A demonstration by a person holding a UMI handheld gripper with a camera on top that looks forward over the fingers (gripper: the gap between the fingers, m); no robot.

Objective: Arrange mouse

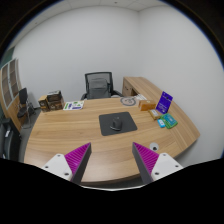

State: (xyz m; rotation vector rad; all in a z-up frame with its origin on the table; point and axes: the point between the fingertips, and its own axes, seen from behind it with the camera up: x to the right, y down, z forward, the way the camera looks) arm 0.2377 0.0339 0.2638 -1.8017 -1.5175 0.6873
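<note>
A dark mouse [122,124] lies on a dark grey mouse mat [118,123] in the middle of a curved wooden desk [70,132]. My gripper [112,160] is held well above the near edge of the desk, short of the mat. Its two fingers [73,158] with magenta pads stand wide apart and hold nothing. The mouse lies beyond them, a little right of the midline.
A black office chair [97,84] stands behind the desk. A purple box [165,100] and small teal items [167,121] are on the right. Small boxes [52,101] and papers [74,104] sit at the far left. A round object [128,100] lies at the back.
</note>
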